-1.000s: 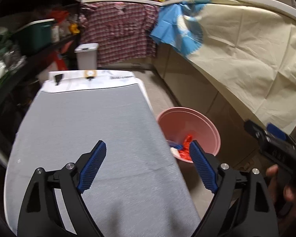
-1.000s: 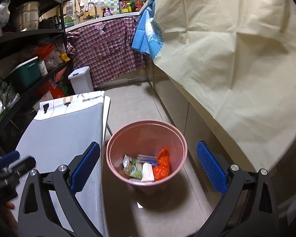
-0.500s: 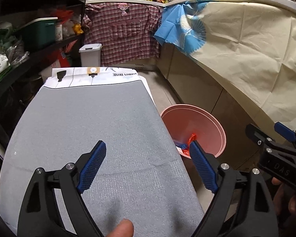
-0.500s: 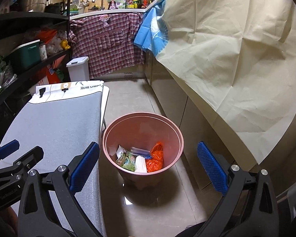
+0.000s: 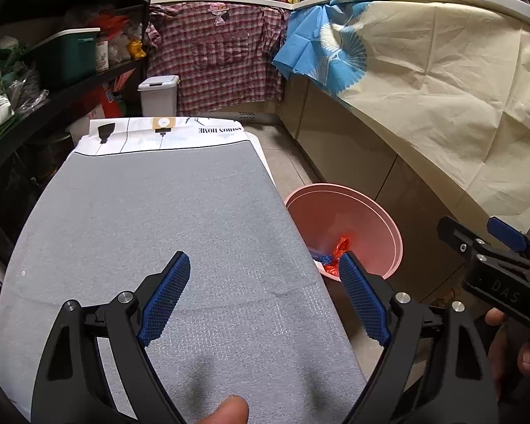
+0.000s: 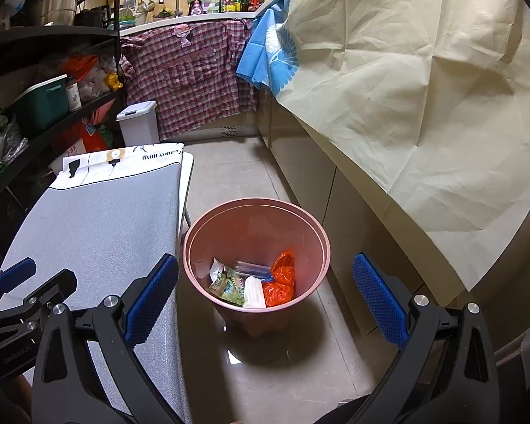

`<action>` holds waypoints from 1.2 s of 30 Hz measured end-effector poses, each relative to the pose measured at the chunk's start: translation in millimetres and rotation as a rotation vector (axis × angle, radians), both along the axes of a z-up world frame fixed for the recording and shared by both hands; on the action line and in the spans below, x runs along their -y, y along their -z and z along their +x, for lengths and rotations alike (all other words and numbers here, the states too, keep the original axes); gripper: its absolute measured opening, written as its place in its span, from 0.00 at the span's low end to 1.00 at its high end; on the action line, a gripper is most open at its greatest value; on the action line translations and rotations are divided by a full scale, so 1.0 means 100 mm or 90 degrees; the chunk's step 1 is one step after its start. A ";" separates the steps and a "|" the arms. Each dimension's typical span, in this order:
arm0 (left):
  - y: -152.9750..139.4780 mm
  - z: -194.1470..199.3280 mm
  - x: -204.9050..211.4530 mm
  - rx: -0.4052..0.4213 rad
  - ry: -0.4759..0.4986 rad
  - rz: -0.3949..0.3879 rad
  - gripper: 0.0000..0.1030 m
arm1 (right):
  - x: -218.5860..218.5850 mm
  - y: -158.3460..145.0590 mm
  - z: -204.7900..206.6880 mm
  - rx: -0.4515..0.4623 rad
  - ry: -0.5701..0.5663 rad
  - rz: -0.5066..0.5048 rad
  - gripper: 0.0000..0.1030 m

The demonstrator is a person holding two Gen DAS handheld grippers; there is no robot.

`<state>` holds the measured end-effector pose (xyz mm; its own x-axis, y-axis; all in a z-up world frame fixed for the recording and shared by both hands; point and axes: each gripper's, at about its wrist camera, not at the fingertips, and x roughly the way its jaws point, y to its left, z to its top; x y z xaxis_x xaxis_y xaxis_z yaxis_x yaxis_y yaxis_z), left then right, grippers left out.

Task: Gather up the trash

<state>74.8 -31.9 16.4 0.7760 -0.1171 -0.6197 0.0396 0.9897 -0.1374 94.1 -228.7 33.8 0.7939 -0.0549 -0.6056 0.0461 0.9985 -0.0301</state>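
Cramped kitchen, tiled floor (image 6: pixel 229 162), shelving (image 5: pixel 88 81)

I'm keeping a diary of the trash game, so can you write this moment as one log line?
left hand-held gripper: open, empty, over grey board | right hand-held gripper: open, empty, above pink bin | bin: wrappers, orange bag inside

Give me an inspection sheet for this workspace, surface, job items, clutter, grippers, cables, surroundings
Surface: grey padded board, no loose items seen on it; tiled floor beside it.
Job's things: pink bin stands on the floor right of the board, holding an orange bag, a green wrapper, a white packet and a blue wrapper.
Clutter: nothing seen outside the bin.
Grippers: left gripper open and empty over the board's near end; right gripper open and empty above the bin.
Cables: nothing seen.
Surroundings: black shelves on the left, white lidded bin, plaid shirt, cream sheet draped over the counter.
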 end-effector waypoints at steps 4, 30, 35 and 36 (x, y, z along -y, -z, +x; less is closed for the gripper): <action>0.00 -0.01 0.01 -0.001 0.006 -0.001 0.81 | 0.01 0.00 0.00 0.000 0.000 0.000 0.94; -0.04 -0.02 0.06 0.009 0.011 0.003 0.81 | 0.06 -0.02 0.01 0.002 0.003 0.004 0.94; -0.04 -0.02 0.06 0.009 0.012 0.004 0.81 | 0.07 -0.02 0.01 0.002 0.003 0.004 0.94; -0.04 -0.02 0.07 0.008 0.013 0.005 0.81 | 0.06 -0.02 0.01 0.001 0.003 0.004 0.94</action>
